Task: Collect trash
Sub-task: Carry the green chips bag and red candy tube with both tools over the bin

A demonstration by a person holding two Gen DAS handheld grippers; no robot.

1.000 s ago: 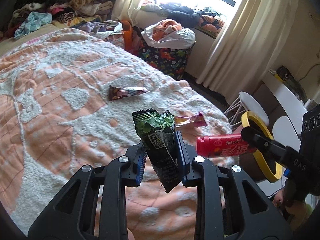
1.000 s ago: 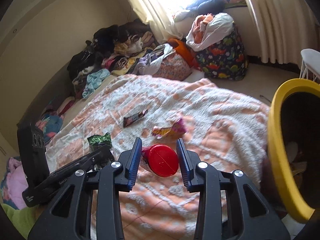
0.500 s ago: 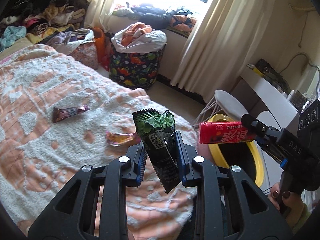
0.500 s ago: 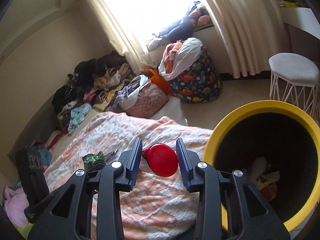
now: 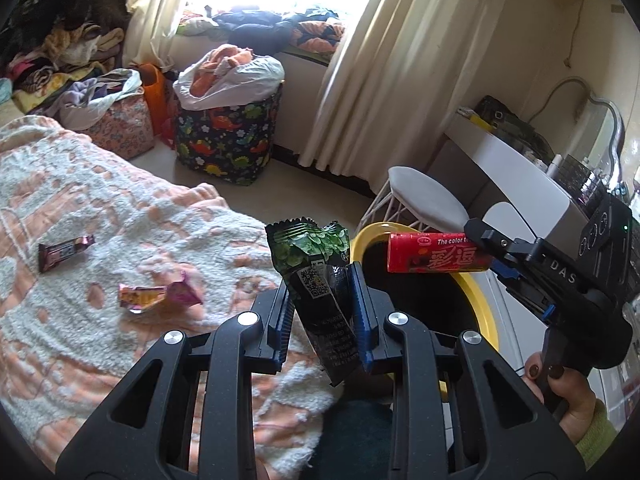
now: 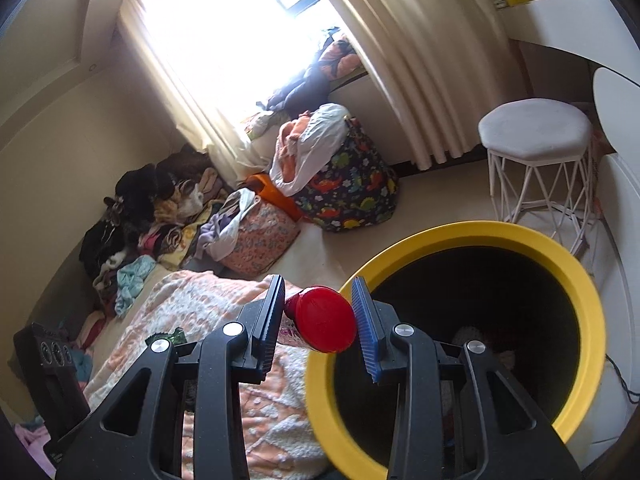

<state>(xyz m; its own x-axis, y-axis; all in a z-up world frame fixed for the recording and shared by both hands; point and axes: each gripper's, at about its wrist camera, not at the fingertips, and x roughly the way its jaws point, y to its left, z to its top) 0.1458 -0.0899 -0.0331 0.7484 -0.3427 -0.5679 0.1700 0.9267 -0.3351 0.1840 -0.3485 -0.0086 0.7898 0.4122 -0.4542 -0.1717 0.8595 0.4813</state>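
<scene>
My left gripper (image 5: 322, 304) is shut on a dark green snack wrapper (image 5: 316, 276) that stands upright between its pads, over the edge of the bed. My right gripper (image 6: 318, 318) is shut on a red tube of sweets (image 6: 324, 318), seen end-on; in the left wrist view the red tube (image 5: 436, 258) lies level above the yellow-rimmed bin (image 5: 476, 300). In the right wrist view the bin (image 6: 560, 248) opens just right of the tube, with some trash dimly visible inside. A brown bar wrapper (image 5: 64, 252) and a pink-orange wrapper (image 5: 158, 296) lie on the blanket.
The peach and white blanket (image 5: 80, 200) covers the bed on the left. A white stool (image 6: 536, 132), a white desk (image 5: 516, 168), a dinosaur-print laundry bag (image 5: 228, 140) and heaps of clothes (image 6: 160, 208) stand beyond. A person's hand (image 5: 560, 384) holds the right gripper.
Both grippers have swung right, away from the bed and toward the bin. The bin's mouth now fills the right wrist view, and the red tube hangs by its rim.
</scene>
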